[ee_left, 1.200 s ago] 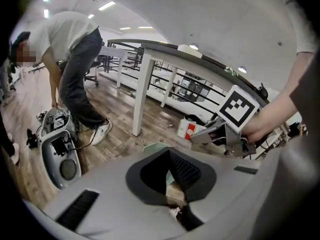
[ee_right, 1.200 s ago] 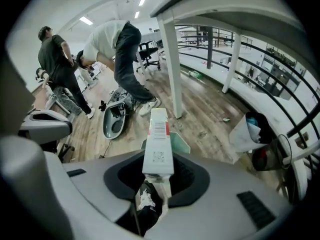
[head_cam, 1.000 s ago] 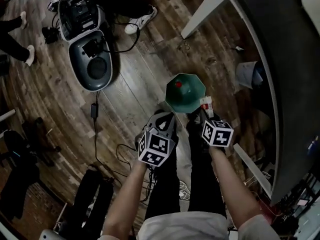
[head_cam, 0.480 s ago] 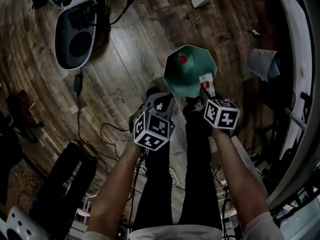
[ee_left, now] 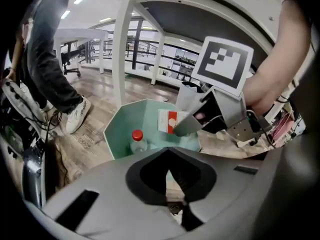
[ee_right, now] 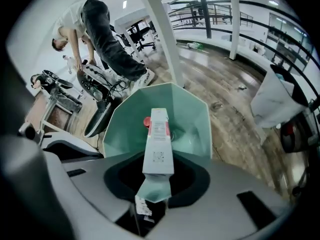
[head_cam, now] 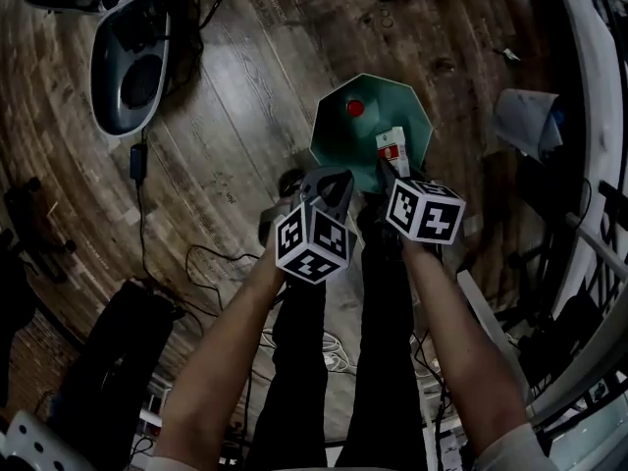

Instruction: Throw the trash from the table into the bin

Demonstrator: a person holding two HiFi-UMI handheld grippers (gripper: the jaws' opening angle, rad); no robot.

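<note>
Head view: a green bin (head_cam: 332, 143) stands on the wooden floor (head_cam: 245, 96) at 12 o'clock from both grippers, with a red-capped bottle (head_cam: 354, 108) inside it. The right gripper (head_cam: 397, 172) holds a red-and-white carton (head_cam: 392, 148) over the bin's 4 o'clock side.

Left gripper view: the left gripper (ee_left: 175, 184) looks closed and empty, though the picture is dim.

Right gripper view: the jaws pinch the carton's near end, and the carton points to 12 o'clock above the bottle.

Bin (head_cam: 397, 106) on floor (head_cam: 235, 116). Bottle (head_cam: 354, 109) inside the bin, far-left part. Carton (head_cam: 392, 150) in right gripper (head_cam: 397, 173), over the bin's near side. Left gripper (head_cam: 329, 186) just left of it, at the near rim.
</note>
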